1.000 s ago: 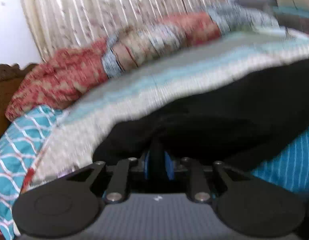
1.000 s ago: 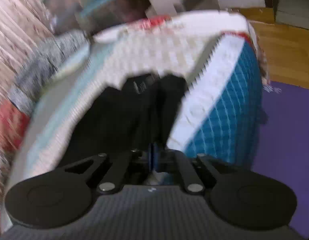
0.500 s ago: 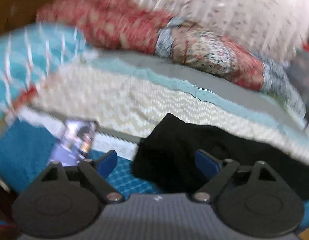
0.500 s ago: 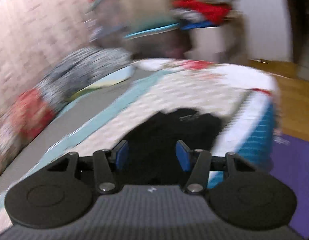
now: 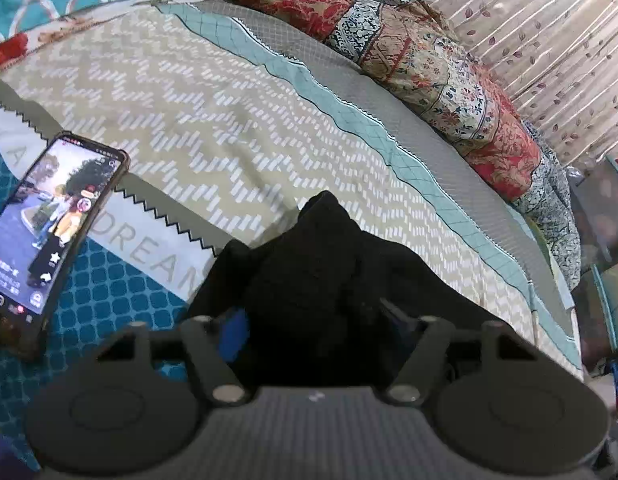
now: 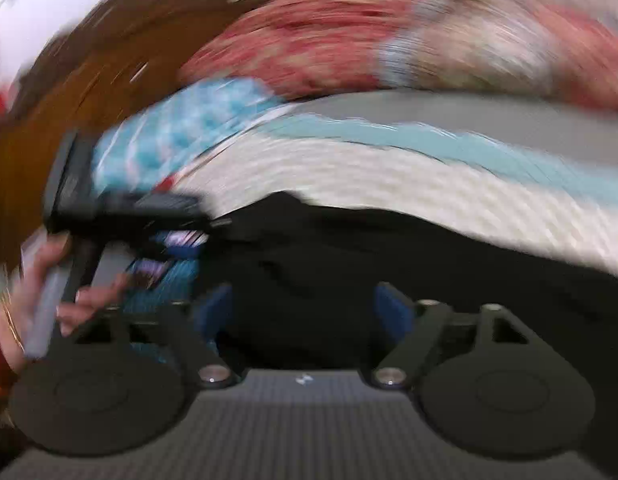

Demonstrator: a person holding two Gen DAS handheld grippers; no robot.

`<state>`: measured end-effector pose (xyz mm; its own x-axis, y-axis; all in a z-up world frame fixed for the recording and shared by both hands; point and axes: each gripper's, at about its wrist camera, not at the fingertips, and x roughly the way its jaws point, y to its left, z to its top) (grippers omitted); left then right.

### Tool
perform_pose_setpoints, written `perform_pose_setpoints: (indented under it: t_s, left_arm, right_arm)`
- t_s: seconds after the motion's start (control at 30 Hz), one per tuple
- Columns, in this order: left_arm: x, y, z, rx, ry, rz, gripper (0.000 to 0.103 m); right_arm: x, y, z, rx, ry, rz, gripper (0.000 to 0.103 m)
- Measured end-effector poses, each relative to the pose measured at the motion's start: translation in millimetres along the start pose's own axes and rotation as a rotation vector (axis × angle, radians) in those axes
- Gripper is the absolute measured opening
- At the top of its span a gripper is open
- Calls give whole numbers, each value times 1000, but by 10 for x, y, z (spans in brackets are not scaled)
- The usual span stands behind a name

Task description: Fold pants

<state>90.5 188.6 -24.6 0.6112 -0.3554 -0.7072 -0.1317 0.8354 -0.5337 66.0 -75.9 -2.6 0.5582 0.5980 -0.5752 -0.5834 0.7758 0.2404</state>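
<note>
The black pants (image 5: 333,276) lie bunched on the patterned bedspread (image 5: 197,120), right in front of my left gripper (image 5: 315,320). The left gripper is open, and the dark cloth lies between its blue pads (image 5: 233,332) without being clamped. In the blurred right wrist view the pants (image 6: 389,256) spread across the bed. My right gripper (image 6: 305,308) is open just above them, blue pads (image 6: 389,308) wide apart. The other hand-held gripper (image 6: 109,208) and the hand holding it show at the left of that view.
A phone (image 5: 49,224) with a lit screen lies on the bed at the left of the pants. A rolled red and patterned quilt (image 5: 429,52) runs along the far side by the curtain (image 5: 549,20). A wooden headboard (image 6: 89,92) stands at the bed's end.
Both grippers were shut on the pants a second ago and have opened and let go. Both have swung round: the left now faces the phone side, the right faces the headboard.
</note>
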Motion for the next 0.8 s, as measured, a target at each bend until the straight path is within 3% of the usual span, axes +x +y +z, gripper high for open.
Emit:
perform_pose_setpoints:
  t_s: [0.07,0.13,0.2,0.23,0.27,0.33,0.43,0.5,0.57,0.67,0.8]
  left_arm:
    - [-2,24,28,-7,-1,-19,46]
    - [-64,6,46,3,-29,-36,41]
    - [-166,-69,68,34,-80,-60,39]
    - [-267,-105,58,60,-128,-84,39]
    - [-354,-132,46,82,-169,-113,39]
    - [-495,-163,-14,120,-257,-157,39]
    - [-526,-111,-149,136,-329,-143,40]
    - [-410,16,-234,114,-303,-83,41]
    - [-249,192,-305,55,-219,-38,42]
    - [-159,359,-451,12,-162,3,43]
    - [-223,279,-502,59,-169,55,50]
  right_arm:
    - [270,149,70,-127,31,-5,87]
    - [547,228,107,-169,92,-7,85]
    - [679,166,142,-171,113,-19,48]
    - [700,173,181,-175,101,-70,9]
    - [639,187,200,-177,67,-123,10]
    - [471,278,232,-258,-88,-225,10]
    - [458,651,-14,-582,-200,-414,11]
    - [598,744,-254,-709,-147,-431,11]
    - [760,778,-487,-761,-59,-393,11]
    - [826,795,-732,-756,49,-334,16]
    - [765,817,-682,-699,55,-330,16]
